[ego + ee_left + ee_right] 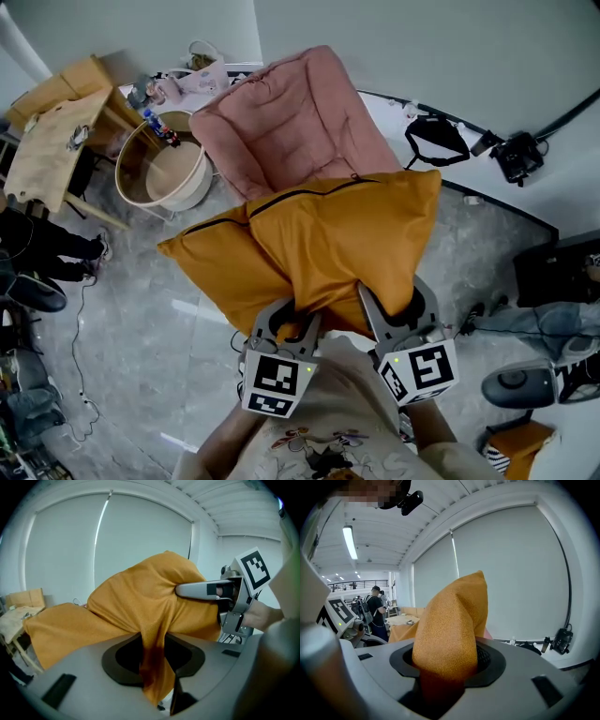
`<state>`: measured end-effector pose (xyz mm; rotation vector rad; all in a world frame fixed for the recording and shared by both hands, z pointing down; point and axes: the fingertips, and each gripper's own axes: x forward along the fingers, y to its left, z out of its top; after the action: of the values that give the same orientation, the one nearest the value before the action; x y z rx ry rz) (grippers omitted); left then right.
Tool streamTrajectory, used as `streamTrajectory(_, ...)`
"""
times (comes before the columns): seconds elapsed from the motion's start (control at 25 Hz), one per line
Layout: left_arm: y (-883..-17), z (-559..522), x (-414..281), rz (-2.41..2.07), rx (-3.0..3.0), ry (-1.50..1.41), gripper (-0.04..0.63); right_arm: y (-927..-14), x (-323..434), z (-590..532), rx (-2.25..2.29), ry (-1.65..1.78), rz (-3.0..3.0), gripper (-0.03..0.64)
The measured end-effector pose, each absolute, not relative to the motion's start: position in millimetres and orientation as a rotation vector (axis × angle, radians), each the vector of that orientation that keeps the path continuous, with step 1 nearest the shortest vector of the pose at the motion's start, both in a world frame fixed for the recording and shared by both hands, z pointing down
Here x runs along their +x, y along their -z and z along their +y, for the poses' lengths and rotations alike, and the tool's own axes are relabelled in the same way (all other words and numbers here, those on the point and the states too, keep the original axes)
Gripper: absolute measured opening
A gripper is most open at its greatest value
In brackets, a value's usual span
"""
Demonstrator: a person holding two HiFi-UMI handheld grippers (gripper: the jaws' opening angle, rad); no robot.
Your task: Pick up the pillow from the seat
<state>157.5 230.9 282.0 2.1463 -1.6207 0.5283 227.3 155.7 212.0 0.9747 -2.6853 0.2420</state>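
An orange pillow [319, 248] with a black zipper hangs in the air in front of the pink padded seat [295, 122]. My left gripper [298, 323] is shut on a fold of the pillow's near edge. The same pillow [140, 606] fills the left gripper view, with its fabric pinched between the jaws. My right gripper [386, 317] is shut on the near edge beside it. In the right gripper view a thick bunch of the pillow [450, 630] stands up between the jaws. The right gripper [206, 590] shows pressed into the cloth in the left gripper view.
A round pale basket [169, 169] and a wooden table [56, 131] stand left of the seat. A black bag [436, 139] and cables lie at the right on the grey floor. People [375, 606] stand far off in the right gripper view.
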Motion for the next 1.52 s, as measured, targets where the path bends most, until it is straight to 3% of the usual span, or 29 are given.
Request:
streamTrajectory(0.68, -281, 272, 253, -1.678, 2.120, -0.565, 0.129, -217, 325, 192, 0.918, -0.336, -2.737, 0.233)
streamTrajectory(1.52, -271, 295, 270, -1.703, 2.123, -0.556, 0.129, -207, 342, 214, 0.904, -0.309, -2.772, 0.233)
